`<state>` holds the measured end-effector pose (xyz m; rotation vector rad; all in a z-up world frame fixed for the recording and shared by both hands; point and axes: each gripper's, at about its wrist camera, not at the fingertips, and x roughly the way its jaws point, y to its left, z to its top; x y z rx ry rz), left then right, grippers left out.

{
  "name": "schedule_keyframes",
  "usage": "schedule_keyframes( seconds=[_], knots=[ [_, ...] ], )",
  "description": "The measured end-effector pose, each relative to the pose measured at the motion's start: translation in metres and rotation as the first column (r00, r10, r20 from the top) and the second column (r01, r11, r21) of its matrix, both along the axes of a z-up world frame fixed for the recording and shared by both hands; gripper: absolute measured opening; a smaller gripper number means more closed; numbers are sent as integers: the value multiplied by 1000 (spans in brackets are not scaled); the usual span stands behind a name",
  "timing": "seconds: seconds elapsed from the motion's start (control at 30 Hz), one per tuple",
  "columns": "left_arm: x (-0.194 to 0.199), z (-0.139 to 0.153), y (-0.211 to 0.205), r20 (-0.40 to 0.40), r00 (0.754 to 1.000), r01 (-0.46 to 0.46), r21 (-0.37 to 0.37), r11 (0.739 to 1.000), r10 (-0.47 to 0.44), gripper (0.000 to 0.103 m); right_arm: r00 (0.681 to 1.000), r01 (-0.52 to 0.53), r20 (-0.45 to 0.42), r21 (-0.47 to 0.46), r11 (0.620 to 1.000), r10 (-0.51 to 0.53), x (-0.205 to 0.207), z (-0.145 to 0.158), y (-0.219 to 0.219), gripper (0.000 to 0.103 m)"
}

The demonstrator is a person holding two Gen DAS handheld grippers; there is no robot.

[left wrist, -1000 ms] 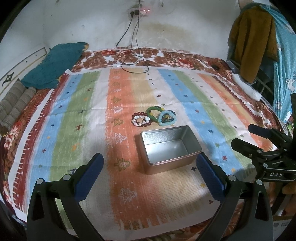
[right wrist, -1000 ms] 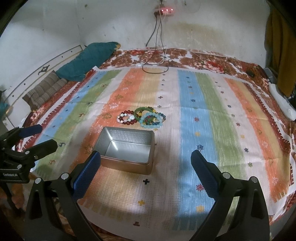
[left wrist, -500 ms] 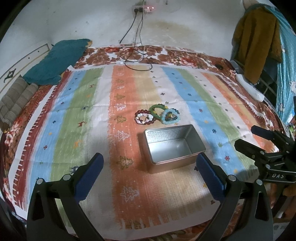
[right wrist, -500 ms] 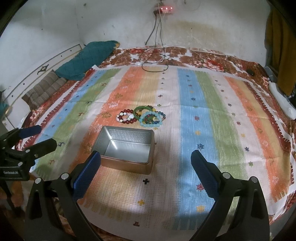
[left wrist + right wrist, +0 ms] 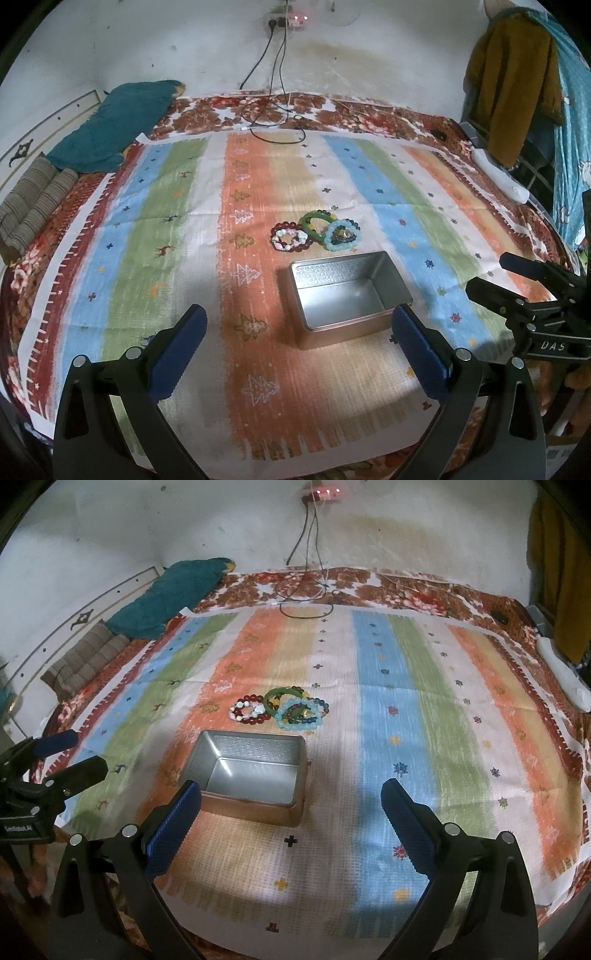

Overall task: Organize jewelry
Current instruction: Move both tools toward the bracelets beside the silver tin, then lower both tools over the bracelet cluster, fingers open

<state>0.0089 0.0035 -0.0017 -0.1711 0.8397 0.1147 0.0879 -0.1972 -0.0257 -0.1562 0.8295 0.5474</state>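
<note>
left wrist view: the left gripper [image 5: 295, 336] hovered above the striped cloth [image 5: 155, 236] with its blue-padded fingers [image 5: 177, 347] spread wide and nothing between them. an open metal tin [image 5: 347, 299] stood on the cloth, between and just beyond the fingertips, its inside bare. just behind the tin lay a cluster of bracelets: a dark red beaded bracelet [image 5: 275, 236] with a white bead bracelet [image 5: 288, 238] inside its ring, a green bangle [image 5: 314, 223] in the middle, and a light blue beaded bracelet [image 5: 341, 234] at the right, the three groups touching or overlapping. the right gripper [image 5: 495, 275] showed at the right edge, its fingers parted and holding nothing. a teal cushion [image 5: 114, 125] lay at the far left, and cables [image 5: 273, 122] trailed from the wall onto the bed.

right wrist view: the right gripper [image 5: 291, 805] hung over the cloth [image 5: 461, 716] with its fingers [image 5: 173, 823] wide apart and empty. the tin [image 5: 251, 775] sat left of centre, its near left corner behind the left fingertip. the bracelets [image 5: 280, 705] lay just behind the tin, apart from it. the left gripper [image 5: 74, 753] was at the left edge, fingers parted and empty.
</note>
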Motion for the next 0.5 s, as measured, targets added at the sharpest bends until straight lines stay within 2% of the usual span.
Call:
schedule_keyframes(
  seconds=[0.33,0.5],
  knots=[
    [17,-4,6,-31,999,-12,-4,1000,12,97,998,13,-66,14,1000,-12,28,0,2,99],
    [32,-7,14,-56,998,-16,-9,1000,15,97,998,15,-59,-16,1000,-16,41,2,11,99]
  ],
)
